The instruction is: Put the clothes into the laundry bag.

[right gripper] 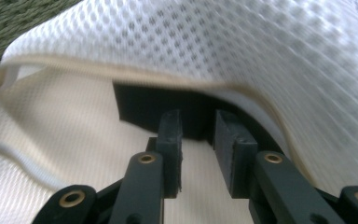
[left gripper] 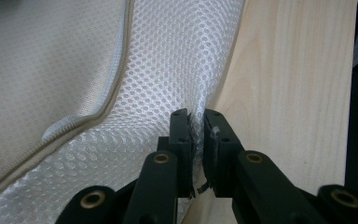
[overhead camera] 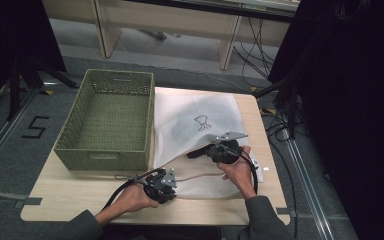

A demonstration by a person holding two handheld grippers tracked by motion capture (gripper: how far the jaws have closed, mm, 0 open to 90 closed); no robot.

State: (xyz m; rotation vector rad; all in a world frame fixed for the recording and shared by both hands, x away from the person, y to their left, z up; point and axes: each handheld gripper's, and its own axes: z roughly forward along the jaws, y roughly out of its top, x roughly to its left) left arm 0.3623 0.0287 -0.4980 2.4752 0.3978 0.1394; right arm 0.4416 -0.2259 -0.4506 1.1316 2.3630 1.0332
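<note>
A white mesh zip bag (overhead camera: 200, 117) lies on the wooden table (overhead camera: 75, 200). At its near edge my left gripper (overhead camera: 174, 181) is shut on a fold of the mesh (left gripper: 168, 60), pinched between the jaws (left gripper: 196, 122); the beige zipper (left gripper: 98, 109) curves off to the left. My right gripper (overhead camera: 193, 154) reaches into the bag's mouth from the right. Its jaws (right gripper: 198, 122) stand a little apart, with a flat black item (right gripper: 135, 105) just beyond the tips under the lifted mesh (right gripper: 261, 42). Nothing shows clamped between them.
A green woven basket (overhead camera: 105, 152) stands on the table's left half, touching the bag's left side; its weave (right gripper: 18, 14) shows past the bag. Bare wood (left gripper: 298, 93) lies right of the left gripper. Cables and stands crowd the floor to the right.
</note>
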